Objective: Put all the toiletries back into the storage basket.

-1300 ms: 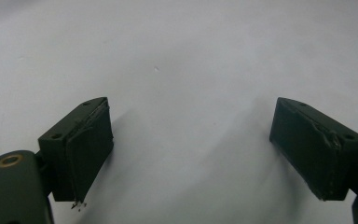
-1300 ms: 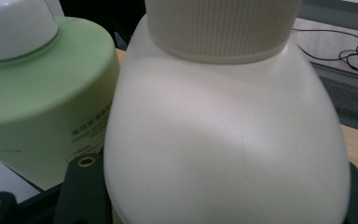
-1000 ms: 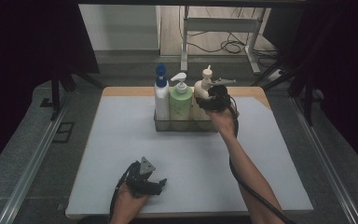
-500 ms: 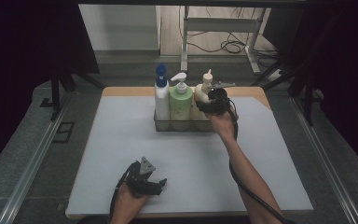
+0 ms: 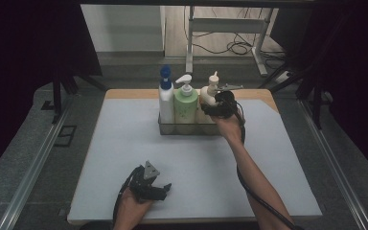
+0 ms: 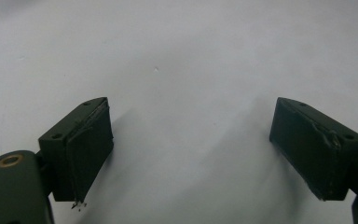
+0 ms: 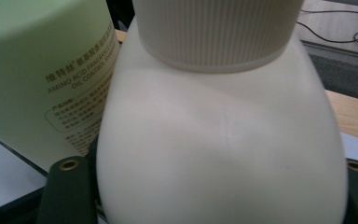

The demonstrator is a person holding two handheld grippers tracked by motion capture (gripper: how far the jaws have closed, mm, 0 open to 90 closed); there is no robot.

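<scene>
A cream bottle (image 5: 209, 94) with a ribbed cap stands at the right end of a wire basket (image 5: 172, 129) at the back of the white table mat. My right gripper (image 5: 211, 107) is shut on the cream bottle, with one jaw on each side of its rounded body (image 7: 214, 140). Beside it stands a green pump bottle (image 5: 186, 103), whose label shows in the right gripper view (image 7: 37, 70). A white bottle with a blue cap (image 5: 166, 100) is at the basket's left end. My left gripper (image 5: 160, 189) rests near the front edge, open and with nothing in it (image 6: 191, 140).
The white mat (image 5: 124, 158) covers most of the wooden table (image 5: 263, 93). Metal rails run along both sides of the table (image 5: 335, 167). A metal frame and loose cables (image 5: 239, 45) lie on the floor behind.
</scene>
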